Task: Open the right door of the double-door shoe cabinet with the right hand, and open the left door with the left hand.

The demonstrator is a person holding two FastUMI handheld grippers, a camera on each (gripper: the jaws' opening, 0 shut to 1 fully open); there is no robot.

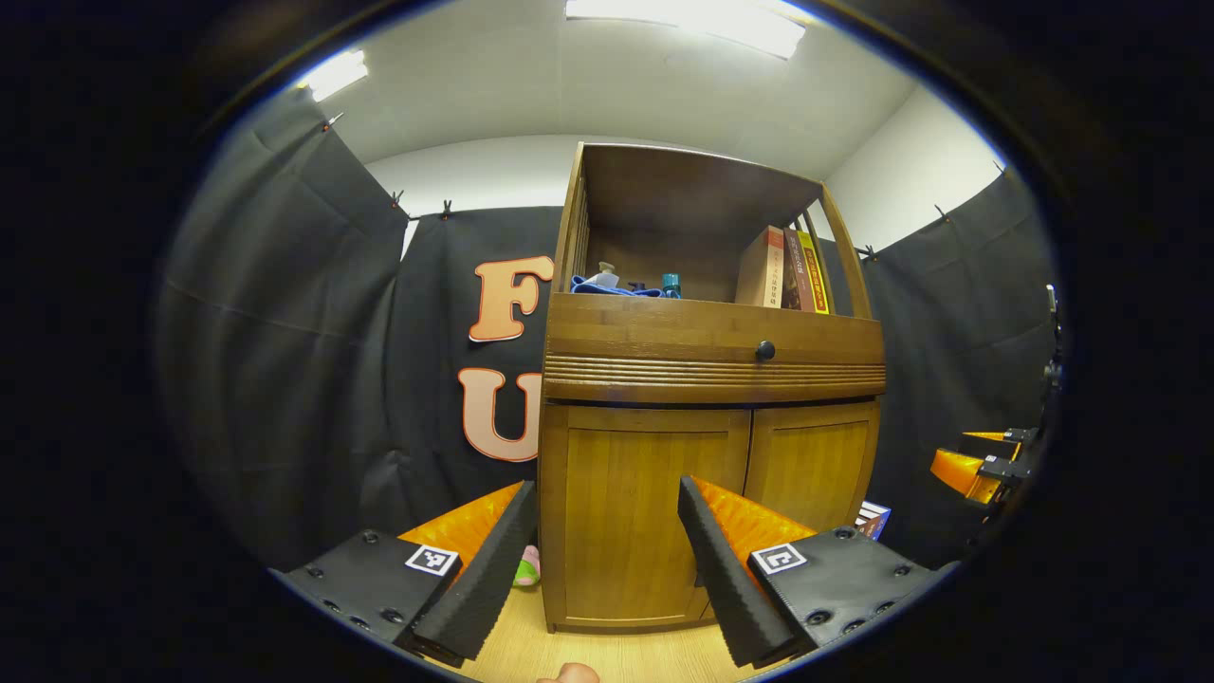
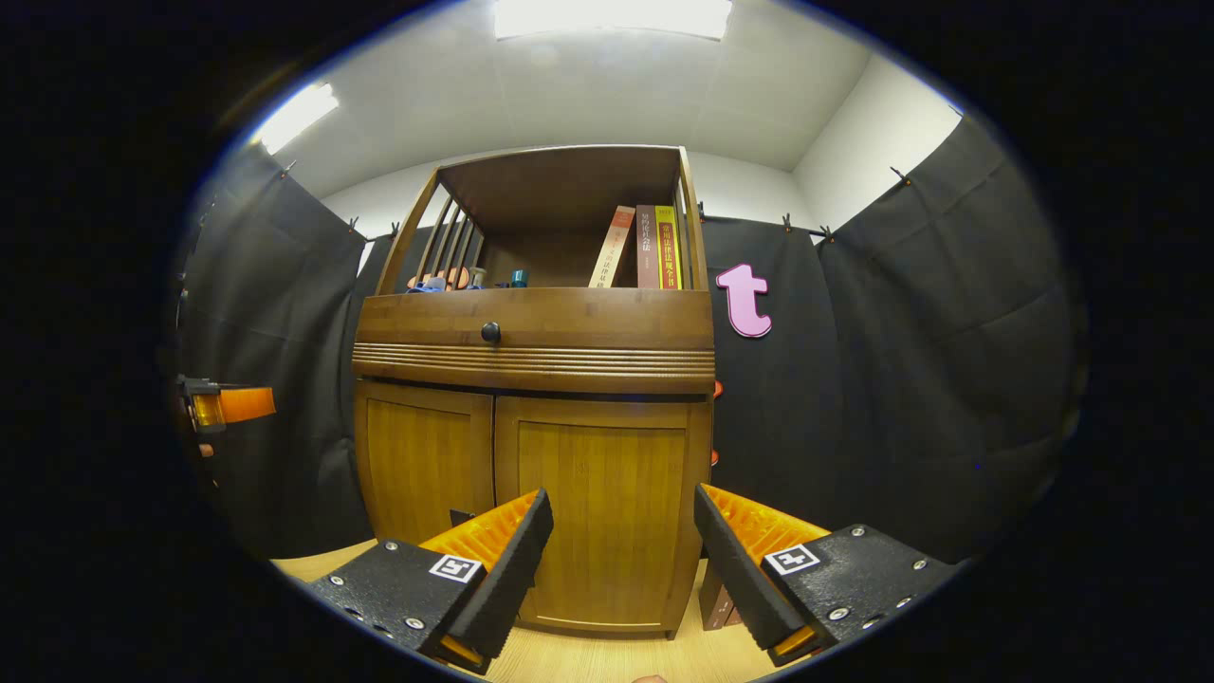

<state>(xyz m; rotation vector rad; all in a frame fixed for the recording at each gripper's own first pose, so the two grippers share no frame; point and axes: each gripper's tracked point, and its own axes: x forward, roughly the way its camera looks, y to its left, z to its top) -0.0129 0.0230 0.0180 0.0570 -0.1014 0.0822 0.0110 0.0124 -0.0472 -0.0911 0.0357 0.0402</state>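
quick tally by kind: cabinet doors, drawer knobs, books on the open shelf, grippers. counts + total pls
Doors: 2, left door and right door, both shut
Drawer knob: 1
Books: 3, upright on the shelf
Grippers: 2, left gripper and right gripper, both open
Total: 8

Black cloth (image 2: 910, 360) drapes the booth's sides across the middle of the frame, white walls (image 1: 925, 166) and a ceiling (image 2: 607, 95) with bright light panels (image 2: 612, 17) fill the top, and pale wood floor (image 2: 607, 659) lies at the bottom.
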